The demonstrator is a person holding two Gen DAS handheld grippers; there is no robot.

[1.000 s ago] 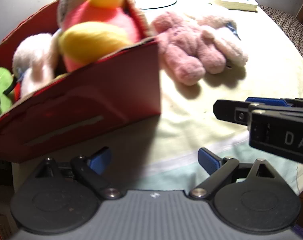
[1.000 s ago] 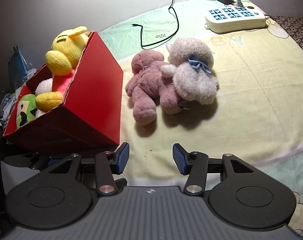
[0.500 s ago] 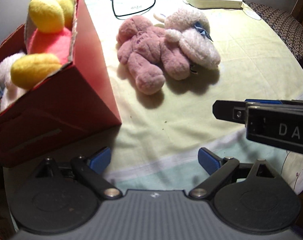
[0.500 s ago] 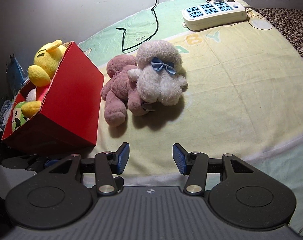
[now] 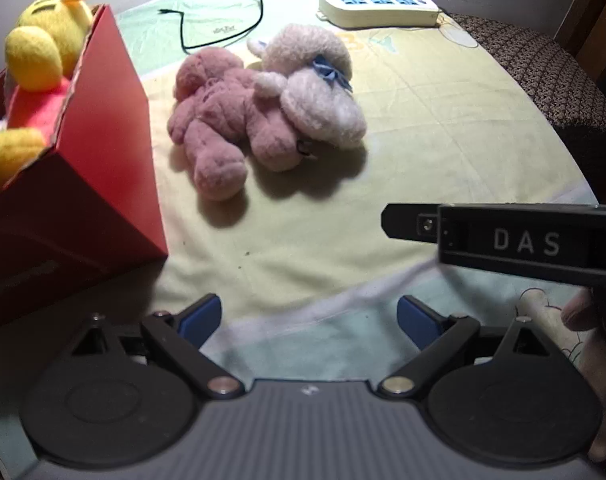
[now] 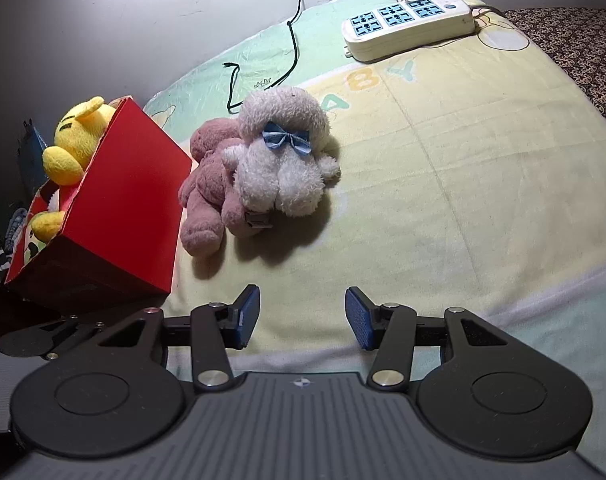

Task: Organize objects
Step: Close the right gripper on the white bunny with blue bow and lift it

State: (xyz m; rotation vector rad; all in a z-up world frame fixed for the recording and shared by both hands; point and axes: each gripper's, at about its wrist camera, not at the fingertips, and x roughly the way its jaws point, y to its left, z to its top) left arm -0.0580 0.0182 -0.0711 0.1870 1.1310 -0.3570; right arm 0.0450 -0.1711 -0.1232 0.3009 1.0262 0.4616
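A pink plush bear (image 5: 215,120) (image 6: 207,196) lies on the yellow blanket. A white plush dog with a blue bow (image 5: 319,88) (image 6: 283,160) lies partly on it. A red box (image 5: 83,184) (image 6: 115,220) stands to their left and holds a yellow plush toy (image 5: 43,52) (image 6: 79,140) and other toys. My left gripper (image 5: 309,320) is open and empty, near the blanket's front edge. My right gripper (image 6: 301,318) is open and empty, in front of the two plush toys; its body (image 5: 523,240) shows at right in the left wrist view.
A white power strip (image 5: 379,4) (image 6: 411,28) with a plugged adapter lies at the far side. A black cable (image 5: 239,12) (image 6: 291,52) runs behind the toys. A patterned dark cloth (image 5: 551,80) (image 6: 583,40) borders the blanket at right.
Both grippers have swung right, away from the red box. The two plush toys now sit nearer the middle of both views. Both stay open.
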